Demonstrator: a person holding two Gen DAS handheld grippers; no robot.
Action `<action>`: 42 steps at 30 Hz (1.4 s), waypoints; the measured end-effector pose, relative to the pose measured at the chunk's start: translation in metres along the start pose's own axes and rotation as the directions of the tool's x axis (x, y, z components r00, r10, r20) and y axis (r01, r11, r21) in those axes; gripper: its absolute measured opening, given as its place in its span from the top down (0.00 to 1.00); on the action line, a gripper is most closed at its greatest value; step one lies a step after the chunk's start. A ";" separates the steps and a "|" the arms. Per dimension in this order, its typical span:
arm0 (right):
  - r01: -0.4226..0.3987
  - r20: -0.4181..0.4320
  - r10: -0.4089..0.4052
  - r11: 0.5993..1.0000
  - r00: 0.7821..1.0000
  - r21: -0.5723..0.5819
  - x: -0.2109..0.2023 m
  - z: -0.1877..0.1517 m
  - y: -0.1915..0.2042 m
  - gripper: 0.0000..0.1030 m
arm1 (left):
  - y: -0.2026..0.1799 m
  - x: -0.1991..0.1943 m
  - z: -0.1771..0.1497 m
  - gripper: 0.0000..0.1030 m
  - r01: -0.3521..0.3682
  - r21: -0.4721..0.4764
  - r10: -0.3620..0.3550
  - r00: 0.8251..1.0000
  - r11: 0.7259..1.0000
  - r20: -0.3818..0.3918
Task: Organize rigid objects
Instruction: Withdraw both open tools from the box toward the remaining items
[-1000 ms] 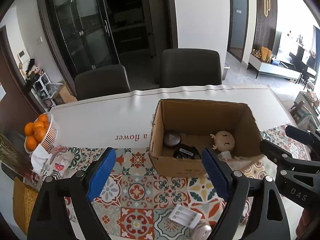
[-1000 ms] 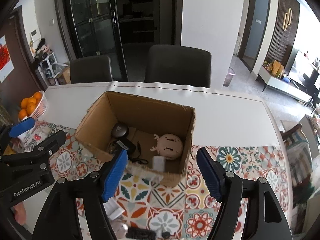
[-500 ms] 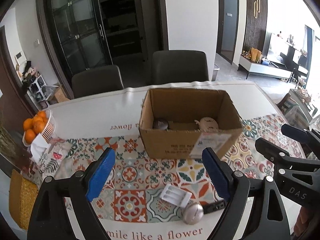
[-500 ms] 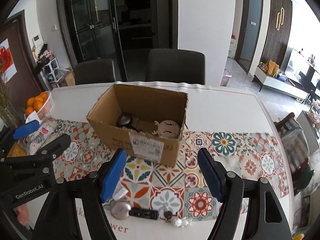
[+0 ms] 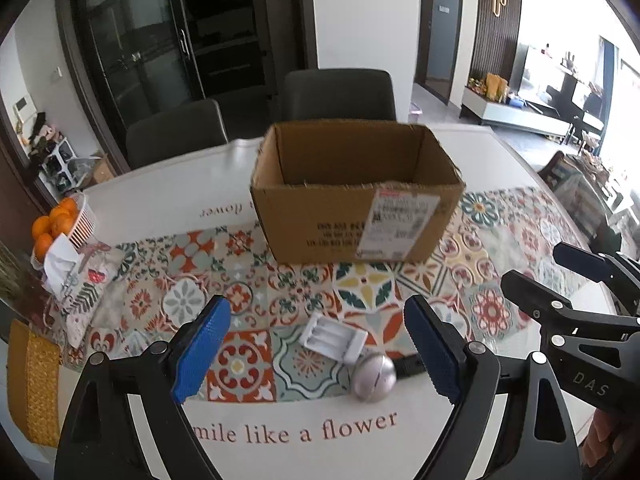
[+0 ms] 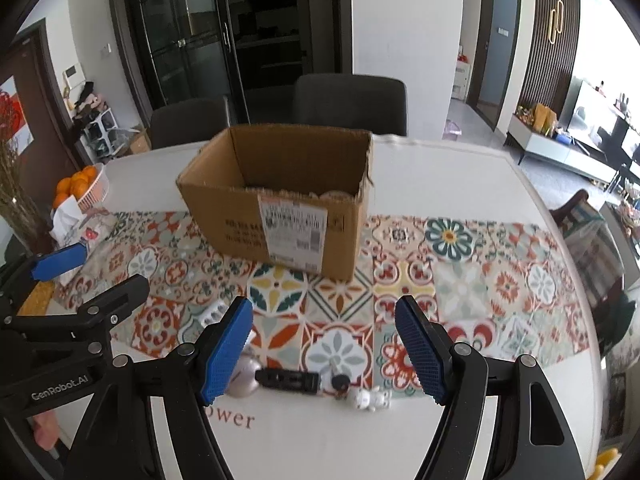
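Spread wide above the near edge of the table (image 5: 500,152), the left gripper (image 5: 316,344) is held with nothing between its blue pads, and the right gripper (image 6: 324,344) is likewise held apart and unloaded. An open cardboard box (image 5: 356,196) is set on the patterned tile runner (image 5: 192,264), past both grippers, with a shipping label (image 6: 294,228) stuck on its near wall; its contents are largely hidden by that wall from both views.

Nearer than the box, a row of small objects is seen along the runner's near edge. A white battery charger tray (image 5: 334,338) is laid flat, and a silver ball-shaped object (image 5: 373,376) is placed just beside its near right corner. In the right wrist view, a black rectangular device (image 6: 288,379) is lined up to the right of the ball, followed by a small black round piece (image 6: 341,382) and a white toy figure (image 6: 370,399), lying on its side.

A basket of oranges (image 5: 60,220) is kept at the far left of the table, well apart from the box.
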State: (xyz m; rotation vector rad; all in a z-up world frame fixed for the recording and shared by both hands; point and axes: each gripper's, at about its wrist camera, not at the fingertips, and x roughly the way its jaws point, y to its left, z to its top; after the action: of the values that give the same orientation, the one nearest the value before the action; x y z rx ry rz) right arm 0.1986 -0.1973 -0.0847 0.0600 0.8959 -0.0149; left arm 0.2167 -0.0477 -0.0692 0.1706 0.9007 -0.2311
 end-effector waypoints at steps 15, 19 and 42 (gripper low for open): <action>-0.006 -0.114 0.008 1.000 0.993 0.017 0.021 -0.048 -0.003 0.29 | -0.011 0.027 -0.046 0.14 0.067 0.011 -0.066 0.991 0.998 -0.113; -0.006 -0.154 0.011 1.000 0.988 0.028 0.030 -0.061 -0.003 0.29 | -0.014 0.039 -0.058 0.14 0.078 0.019 -0.074 0.985 0.997 -0.155; 0.015 -0.350 0.011 0.997 0.937 0.070 0.088 -0.108 -0.015 0.29 | -0.032 0.111 -0.091 0.16 0.151 0.081 -0.117 0.938 0.985 -0.327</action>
State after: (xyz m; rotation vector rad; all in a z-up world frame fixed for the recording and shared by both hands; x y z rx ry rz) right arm 0.1685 -0.2045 -0.2212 0.1320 1.2533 -0.0390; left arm 0.2057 -0.0699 -0.2137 0.2496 1.2275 -0.3865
